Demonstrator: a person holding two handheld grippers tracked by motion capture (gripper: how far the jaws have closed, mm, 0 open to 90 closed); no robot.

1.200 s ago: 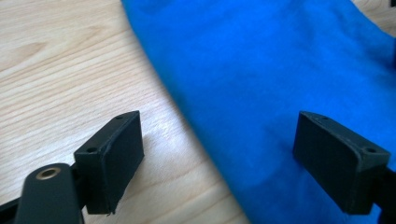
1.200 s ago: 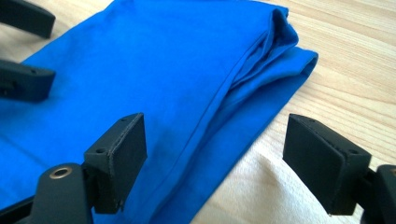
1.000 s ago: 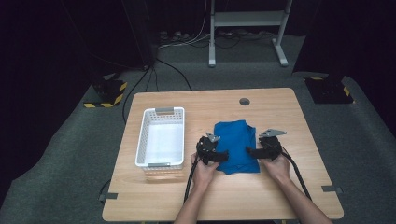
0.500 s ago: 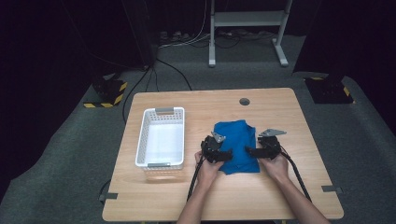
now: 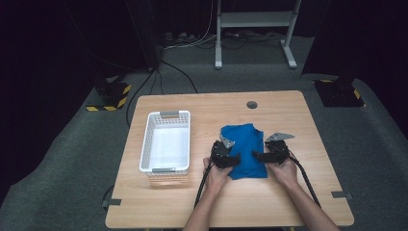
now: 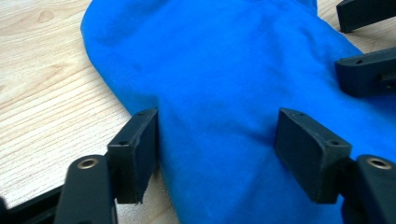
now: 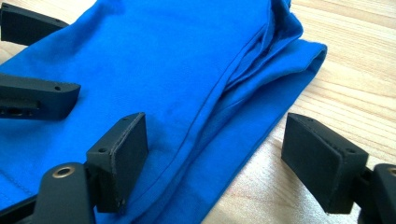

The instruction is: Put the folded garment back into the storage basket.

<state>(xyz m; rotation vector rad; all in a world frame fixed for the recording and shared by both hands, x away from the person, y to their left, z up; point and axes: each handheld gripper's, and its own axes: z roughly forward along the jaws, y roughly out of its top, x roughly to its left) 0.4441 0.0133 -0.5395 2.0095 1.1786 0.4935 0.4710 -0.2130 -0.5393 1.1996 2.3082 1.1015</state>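
A folded blue cloth (image 5: 243, 139) lies on the wooden table (image 5: 288, 207), right of centre. My left gripper (image 5: 235, 159) lies at its left edge, pointing right. In the left gripper view, the cloth (image 6: 224, 79) runs between the jaws of that gripper (image 6: 219, 156). The jaws have just been closing, but they stand wide and do not pinch it. My right gripper (image 5: 258, 155) faces it from the cloth's right edge. It (image 7: 219, 163) is open, with one pad on the cloth (image 7: 154, 60) and the other over bare wood.
A white plastic basket (image 5: 168, 114) stands on the table's left half, a hand's width from the cloth. A round cable hole (image 5: 251, 104) sits near the far edge. Cables trail from both grippers toward the near edge. Beyond the table are dark floor and a desk frame (image 5: 252, 19).
My left gripper has edged right onto the cloth's left edge, and its jaws have narrowed. The right gripper and the cloth have stayed put.
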